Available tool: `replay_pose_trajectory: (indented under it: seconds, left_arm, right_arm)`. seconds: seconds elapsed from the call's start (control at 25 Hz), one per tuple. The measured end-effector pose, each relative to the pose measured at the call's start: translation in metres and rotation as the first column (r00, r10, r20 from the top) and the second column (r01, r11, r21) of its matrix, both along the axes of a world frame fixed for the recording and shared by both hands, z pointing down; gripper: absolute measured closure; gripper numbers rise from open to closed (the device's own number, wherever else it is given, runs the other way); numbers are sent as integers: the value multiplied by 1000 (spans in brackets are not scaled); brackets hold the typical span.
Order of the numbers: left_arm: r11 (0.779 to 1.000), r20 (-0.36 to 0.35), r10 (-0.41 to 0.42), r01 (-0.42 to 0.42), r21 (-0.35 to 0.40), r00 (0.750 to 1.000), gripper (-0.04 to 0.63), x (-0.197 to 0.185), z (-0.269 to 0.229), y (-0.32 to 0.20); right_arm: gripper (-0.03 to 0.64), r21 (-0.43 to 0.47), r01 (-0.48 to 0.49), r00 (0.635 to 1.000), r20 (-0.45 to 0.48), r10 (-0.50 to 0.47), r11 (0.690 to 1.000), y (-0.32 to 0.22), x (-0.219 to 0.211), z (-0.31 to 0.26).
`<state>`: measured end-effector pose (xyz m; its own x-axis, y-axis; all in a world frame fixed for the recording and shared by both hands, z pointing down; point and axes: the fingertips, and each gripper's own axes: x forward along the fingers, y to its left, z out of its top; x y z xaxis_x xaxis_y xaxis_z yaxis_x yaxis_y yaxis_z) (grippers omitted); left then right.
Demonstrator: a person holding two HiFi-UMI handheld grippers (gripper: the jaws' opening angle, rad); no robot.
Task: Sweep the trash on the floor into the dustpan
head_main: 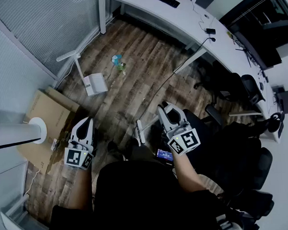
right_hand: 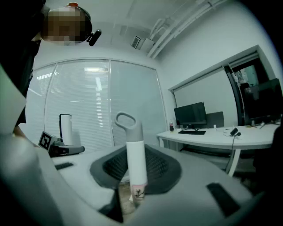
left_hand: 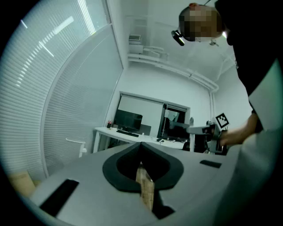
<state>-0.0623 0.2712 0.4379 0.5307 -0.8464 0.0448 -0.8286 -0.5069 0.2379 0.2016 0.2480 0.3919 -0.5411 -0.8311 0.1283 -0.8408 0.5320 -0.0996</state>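
Observation:
The trash (head_main: pixel 117 62), a small bluish-green clump, lies on the wood floor far ahead. Left of it stands the white dustpan (head_main: pixel 94 84) with its handle upright. My right gripper (head_main: pixel 164 108) is shut on the white broom handle (right_hand: pixel 136 163). The handle's grey loop rises above the jaws in the right gripper view. The broom's lower end (head_main: pixel 140 131) shows near my feet. My left gripper (head_main: pixel 86 121) is held level to the left with its jaws shut and nothing between them (left_hand: pixel 140 148). Both grippers are well short of the dustpan and trash.
Flat cardboard (head_main: pixel 47 112) and a white round-based stand (head_main: pixel 38 129) sit at the left by the blinds. A long white desk (head_main: pixel 177 19) runs along the far side, with black office chairs (head_main: pixel 248 87) at the right. A cable (head_main: pixel 157 94) crosses the floor.

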Motion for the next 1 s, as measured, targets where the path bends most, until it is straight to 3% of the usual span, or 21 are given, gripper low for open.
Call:
replay_pose_trajectory:
  seconds: [0.24,0.36,0.48,0.64,0.84,1.0]
  left_arm:
    - [998,8,-29,29,46,1000,601,8,-31,18]
    - [998,-6,22,-21,60,1000,600,20,-41,24]
    - [996,21,77,-78,46,997,600,35,-39,33]
    - [996,34,68,-70,50,997,601,44,-42,45]
    - [990,27,123,-125,64,992,600,57,-50,58]
    - [994,25,93,-95,53,995,600,57,-43,66]
  right_arm:
    - [529,-5,35,999,13,-35,999,39,15,-4]
    - [529,12,50,999,16,-50,999,45,18,-8]
    - [529,33,45,998,30,-46,998,52,17,-11]
    - [528,41,26,998,61,-29,999,57,19,-12]
    - [528,59,30,996,80,-35,998,68,22,-18]
    - [528,52,47,996,74,-50,998,76,24,-15]
